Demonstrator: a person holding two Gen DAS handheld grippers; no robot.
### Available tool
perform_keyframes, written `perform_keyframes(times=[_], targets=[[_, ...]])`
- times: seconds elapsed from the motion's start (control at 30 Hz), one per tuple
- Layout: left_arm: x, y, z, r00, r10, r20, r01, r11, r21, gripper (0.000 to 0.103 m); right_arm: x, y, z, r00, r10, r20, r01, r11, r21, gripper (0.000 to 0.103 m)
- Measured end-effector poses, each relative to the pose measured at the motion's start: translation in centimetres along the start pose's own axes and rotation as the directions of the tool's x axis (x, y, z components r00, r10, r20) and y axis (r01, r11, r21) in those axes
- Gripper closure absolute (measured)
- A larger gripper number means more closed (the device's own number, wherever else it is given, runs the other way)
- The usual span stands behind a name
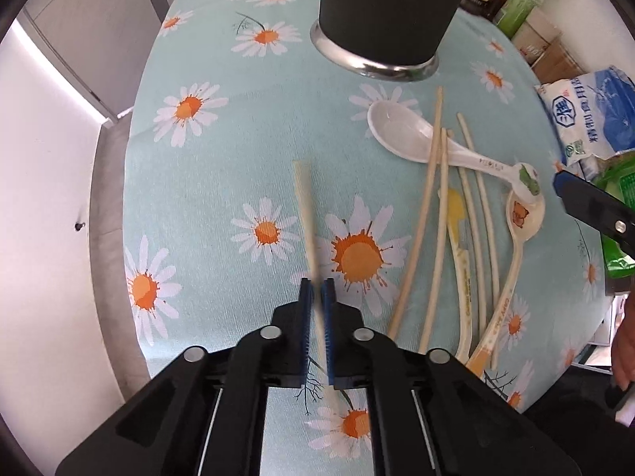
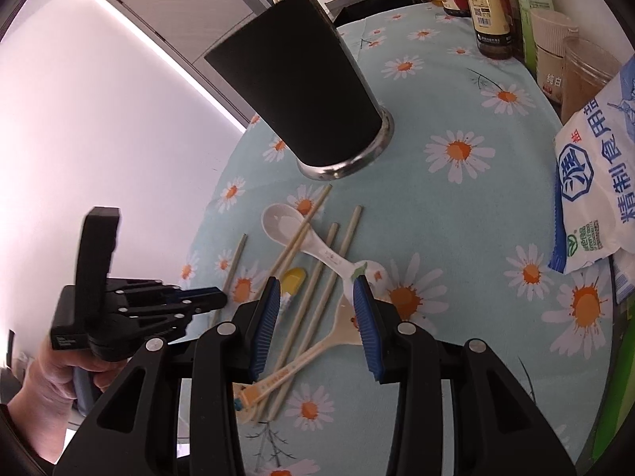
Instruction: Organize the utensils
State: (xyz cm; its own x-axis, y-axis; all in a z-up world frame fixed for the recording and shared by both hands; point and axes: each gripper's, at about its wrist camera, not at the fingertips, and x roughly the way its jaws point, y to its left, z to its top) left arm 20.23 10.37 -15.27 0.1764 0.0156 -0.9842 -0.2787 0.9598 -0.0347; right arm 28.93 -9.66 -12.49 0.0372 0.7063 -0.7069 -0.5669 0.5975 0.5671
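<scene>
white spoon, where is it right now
In the left wrist view the white spoon lies on the daisy cloth right of centre, just below the black holder, two chopsticks crossing its handle.

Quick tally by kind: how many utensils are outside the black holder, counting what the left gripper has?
Chopsticks: 5 (4 on the tablecloth, plus the held chopstick in the left gripper)
Spoons: 3
Total: 8

The salt bag (image 2: 595,182) reads "精制食用盐" (bottle labels too blurred).
</scene>
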Motion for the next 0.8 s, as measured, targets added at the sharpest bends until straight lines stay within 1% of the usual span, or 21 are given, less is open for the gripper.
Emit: perform_keyframes(times=[0.1, 0.23, 0.37, 0.47, 0.53, 0.63, 0.67, 0.8], targets=[[0.1, 0.1, 0.3, 1.000, -0.014, -0.012, 0.014, 1.000, -0.011, 0.099, -0.2, 0.2, 0.2, 0.999, 0.037, -0.004, -0.037, 0.999, 0.033, 0.064], [0.1, 0.9, 0.7, 0.998, -0.055, -0.008, 0.055, 0.997, -0.046, 0.100, -0.1, 0.6, 0.2, 0.998, 0.061, -0.017, -0.059, 0.995, 0.080, 0.064], [-0.5, 2.0, 0.0, 0.996, -0.088, 0.020, 0.089, 0.994, -0.061, 0.100, 0.8, 1.3, 0.4, 0.992, 0.113, -0.046, -0.105, 0.982, 0.160, 0.064], [-1.1, 2.9, -0.7, 0.991, -0.125, 0.043, 0.128, 0.989, -0.068, 0.100, 2.5, 2.0, 0.7, 0.985, 0.154, -0.079, -0.133, 0.965, 0.226, 0.064], [-1.6, 3.6, -1.2, 0.986, -0.156, 0.057, 0.159, 0.985, -0.060, 0.100, 3.9, 2.2, 0.9, 0.979, 0.171, -0.107, -0.133, 0.947, 0.292, 0.064], [-2.6, 4.2, -2.0, 0.981, -0.175, 0.084, 0.179, 0.983, -0.043, 0.100, 5.7, 2.1, 0.7, 0.969, 0.208, -0.136, -0.138, 0.905, 0.403, 0.064], [-2.9, 4.6, -2.2, 0.979, -0.185, 0.091, 0.189, 0.982, -0.033, 0.100, 6.1, 2.2, 0.6, 0.968, 0.208, -0.140, -0.131, 0.896, 0.425, 0.064], [-3.4, 5.6, -2.6, 0.966, -0.235, 0.110, 0.237, 0.972, 0.002, 0.100, 6.9, 2.8, 0.6, 0.978, 0.155, -0.142, -0.074, 0.886, 0.457, 0.064]])
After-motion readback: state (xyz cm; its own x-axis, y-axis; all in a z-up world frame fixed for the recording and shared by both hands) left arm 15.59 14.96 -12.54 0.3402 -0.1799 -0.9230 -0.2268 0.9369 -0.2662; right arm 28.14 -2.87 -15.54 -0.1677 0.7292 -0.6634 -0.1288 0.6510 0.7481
